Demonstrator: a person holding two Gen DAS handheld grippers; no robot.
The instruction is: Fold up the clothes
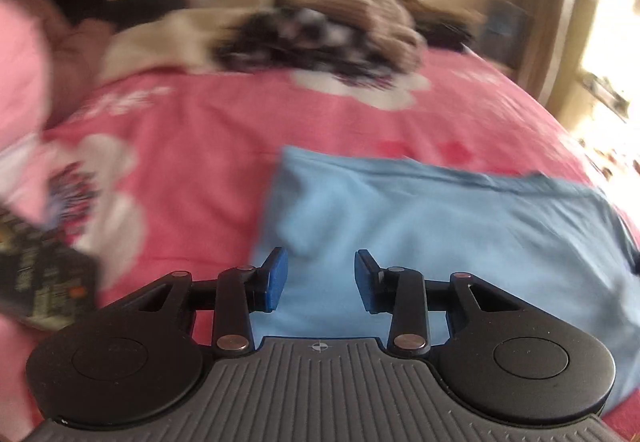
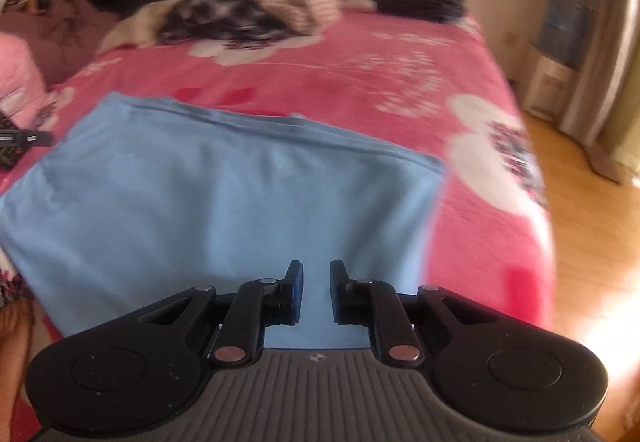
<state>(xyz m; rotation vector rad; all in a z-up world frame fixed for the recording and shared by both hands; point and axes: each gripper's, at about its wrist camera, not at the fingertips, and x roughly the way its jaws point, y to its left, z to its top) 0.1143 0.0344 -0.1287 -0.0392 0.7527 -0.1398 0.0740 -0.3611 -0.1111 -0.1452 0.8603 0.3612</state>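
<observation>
Clothes first: a light blue garment [image 2: 224, 194] is lying flat on the near part of the bed [image 2: 360, 62], already folded into a rough rectangle with a doubled edge running along its far side. Its long axis is running left to right across both views, square to the way both grippers are pointing.

Bed is wearing a pink cover with white flowers. Far end is carrying a heap of unfolded clothes [image 2: 248, 6], beige knit and black-and-white pieces tangled together, well apart from the blue garment. Wooden floor [image 2: 592, 210] is showing off the bed's right side.

Left gripper [image 1: 321, 280] is hovering over the garment's near-left corner, fingers [image 1: 276, 280] standing apart, nothing between them. Right gripper [image 2: 316, 292] is hovering over the near edge toward the right corner, fingers [image 2: 295, 292] standing closer together with a narrow gap, blue cloth showing through it underneath, nothing pinched.

Both views are smearing with motion blur. A dark flat object [image 1: 44, 282], too blurred to name, is sitting at the left.

Judgement: each gripper is sitting nearest its own end of the near edge, so a further fold would be needing both to drop and pinch that edge.
</observation>
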